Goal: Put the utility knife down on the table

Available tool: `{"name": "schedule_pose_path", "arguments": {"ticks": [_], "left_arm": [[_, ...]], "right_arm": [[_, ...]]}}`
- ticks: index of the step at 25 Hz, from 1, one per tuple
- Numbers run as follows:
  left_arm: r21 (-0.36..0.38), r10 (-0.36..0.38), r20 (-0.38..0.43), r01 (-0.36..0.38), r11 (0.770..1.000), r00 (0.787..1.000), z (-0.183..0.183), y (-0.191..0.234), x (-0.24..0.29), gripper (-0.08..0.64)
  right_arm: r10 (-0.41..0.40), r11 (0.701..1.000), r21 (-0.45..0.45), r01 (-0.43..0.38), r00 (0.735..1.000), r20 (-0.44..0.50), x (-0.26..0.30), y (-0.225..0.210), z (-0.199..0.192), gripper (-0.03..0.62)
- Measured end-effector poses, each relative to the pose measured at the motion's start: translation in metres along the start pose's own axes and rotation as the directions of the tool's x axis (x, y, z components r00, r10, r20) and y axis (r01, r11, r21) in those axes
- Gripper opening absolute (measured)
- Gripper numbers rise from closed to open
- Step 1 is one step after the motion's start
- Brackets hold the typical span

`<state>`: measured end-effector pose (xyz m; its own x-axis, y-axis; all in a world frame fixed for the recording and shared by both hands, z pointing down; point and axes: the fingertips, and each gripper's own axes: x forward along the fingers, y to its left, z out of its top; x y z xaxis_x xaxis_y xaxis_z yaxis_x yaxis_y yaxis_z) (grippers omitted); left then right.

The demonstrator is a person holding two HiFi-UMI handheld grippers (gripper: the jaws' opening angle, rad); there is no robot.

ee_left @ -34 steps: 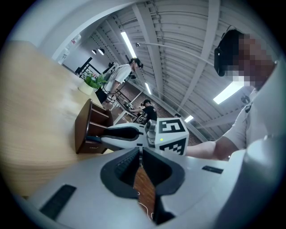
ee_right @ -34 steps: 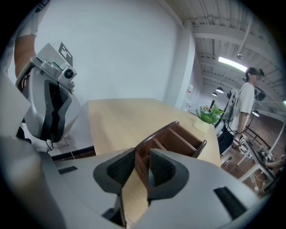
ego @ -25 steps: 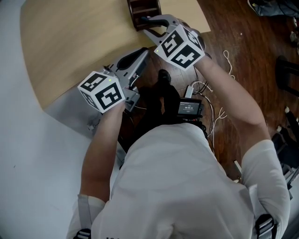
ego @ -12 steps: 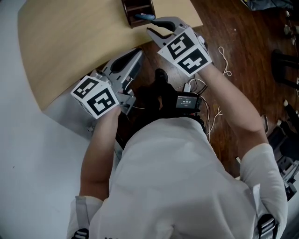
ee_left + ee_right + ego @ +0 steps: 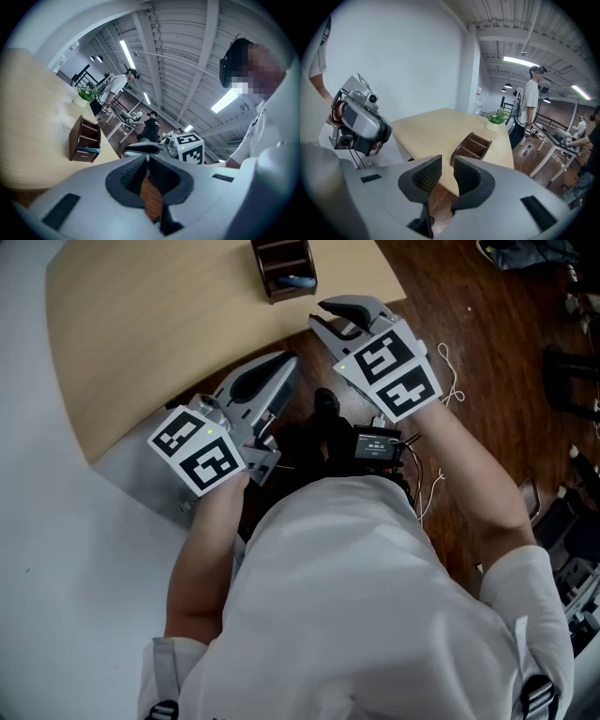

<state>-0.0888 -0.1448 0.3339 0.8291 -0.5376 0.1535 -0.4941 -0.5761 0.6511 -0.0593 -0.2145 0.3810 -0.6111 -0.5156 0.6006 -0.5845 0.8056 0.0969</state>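
A brown wooden organizer stands at the table's near edge. In its lower compartment lies a blue-handled thing, likely the utility knife, which is also in the left gripper view. My right gripper hovers off the table edge just right of the organizer, its jaws a narrow slit apart with nothing between them. My left gripper is lower and to the left, over the table's edge, its jaws together and empty.
The light wooden table has a curved near edge. A small potted plant stands past the organizer. Below me are a dark wooden floor, cables and a small screen device. People and desks are in the background.
My right gripper has drawn back from the organizer, to the right and toward me. The left gripper has shifted slightly; both stay empty.
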Motion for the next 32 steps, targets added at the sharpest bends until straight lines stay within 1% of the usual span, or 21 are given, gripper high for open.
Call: {"name": "schedule_pose_path", "arguments": {"ticks": [6, 13, 18, 21, 25, 26, 27, 29, 32], "left_arm": [[0.018, -0.029, 0.027, 0.029, 0.999, 0.999, 0.010, -0.019, -0.013, 0.003], [0.029, -0.056, 0.033, 0.055, 0.998, 0.998, 0.010, -0.025, -0.016, 0.003], [0.046, -0.065, 0.040, 0.063, 0.997, 0.997, 0.013, -0.049, -0.034, 0.003], [0.056, -0.063, 0.043, 0.061, 0.997, 0.997, 0.014, -0.054, -0.040, 0.003], [0.066, -0.070, 0.044, 0.067, 0.996, 0.997, 0.015, -0.062, -0.049, 0.003], [0.068, -0.073, 0.044, 0.070, 0.995, 0.996, 0.016, -0.065, -0.050, 0.003], [0.070, -0.075, 0.045, 0.072, 0.995, 0.996, 0.016, -0.067, -0.052, 0.003], [0.073, -0.080, 0.046, 0.077, 0.994, 0.996, 0.017, -0.070, -0.054, 0.003], [0.070, -0.088, 0.041, 0.085, 0.994, 0.995, 0.015, -0.075, -0.057, 0.003]], "right_arm": [[-0.025, 0.998, 0.058, 0.023, 0.999, 0.026, -0.025, 0.005, 0.011, 0.077], [-0.024, 0.997, 0.077, 0.020, 0.999, 0.045, -0.039, 0.013, 0.009, 0.077], [-0.048, 0.992, 0.120, 0.039, 0.997, 0.067, -0.071, 0.023, 0.015, 0.077], [-0.050, 0.984, 0.177, 0.035, 0.995, 0.083, -0.083, 0.025, 0.014, 0.077], [-0.048, 0.965, 0.263, 0.016, 0.992, 0.117, -0.100, 0.030, 0.015, 0.075], [-0.048, 0.958, 0.286, 0.010, 0.991, 0.128, -0.105, 0.030, 0.017, 0.038], [-0.050, 0.952, 0.305, 0.005, 0.989, 0.140, -0.109, 0.031, 0.018, 0.019], [-0.053, 0.943, 0.334, -0.005, 0.985, 0.164, -0.117, 0.030, 0.023, 0.002], [-0.054, 0.931, 0.365, -0.018, 0.981, 0.186, -0.128, 0.033, 0.027, 0.002]]}}
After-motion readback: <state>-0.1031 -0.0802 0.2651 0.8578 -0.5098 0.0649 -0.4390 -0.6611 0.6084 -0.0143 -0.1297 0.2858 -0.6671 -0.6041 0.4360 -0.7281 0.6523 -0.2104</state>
